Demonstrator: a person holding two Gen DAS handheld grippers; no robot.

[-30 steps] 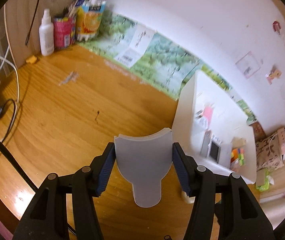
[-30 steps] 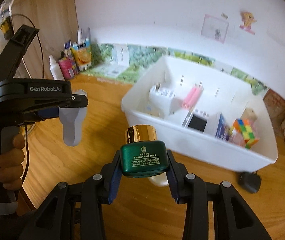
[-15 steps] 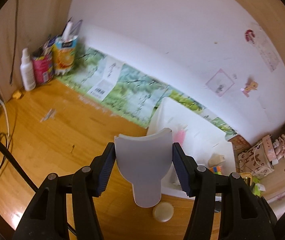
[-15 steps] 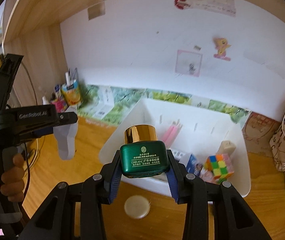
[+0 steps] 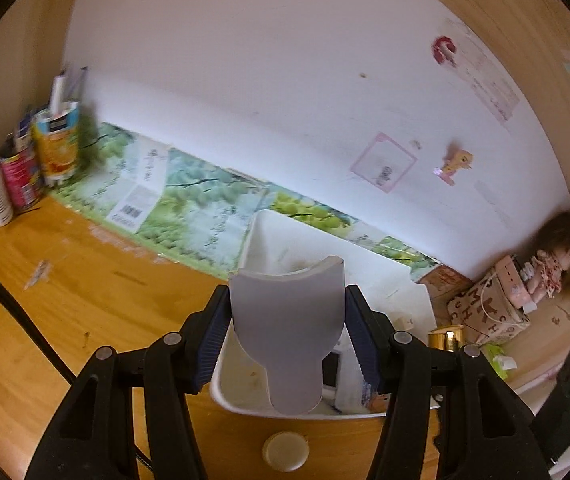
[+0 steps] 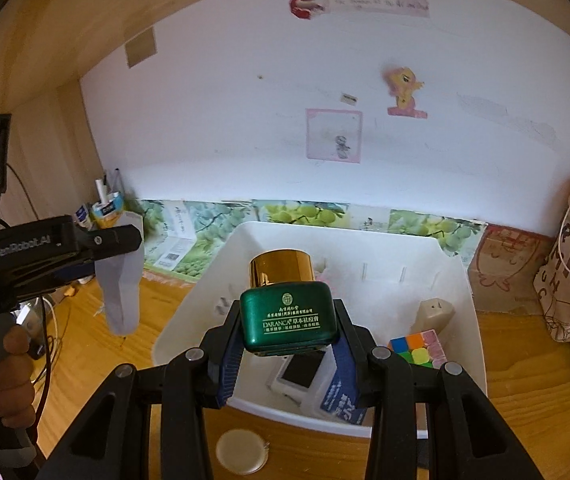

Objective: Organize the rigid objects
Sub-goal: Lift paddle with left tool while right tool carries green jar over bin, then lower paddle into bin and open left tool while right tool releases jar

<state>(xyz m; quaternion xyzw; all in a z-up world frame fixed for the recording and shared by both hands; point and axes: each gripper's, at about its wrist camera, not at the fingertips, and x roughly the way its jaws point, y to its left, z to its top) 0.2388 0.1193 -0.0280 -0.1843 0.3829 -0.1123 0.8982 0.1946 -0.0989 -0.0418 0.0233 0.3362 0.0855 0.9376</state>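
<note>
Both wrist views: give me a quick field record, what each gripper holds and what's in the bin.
left gripper: shut on grey plastic scoop-shaped piece, above bin's left end
right gripper: shut on green jar with gold cap, above bin
bin: white plastic divided organiser on wooden desk
bin contents: colour puzzle cube, white adapter, small screen device
loose: round cream lid on desk in front of bin

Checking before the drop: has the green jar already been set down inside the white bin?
No: the green jar is clamped in the right gripper, held above the white bin.
</note>
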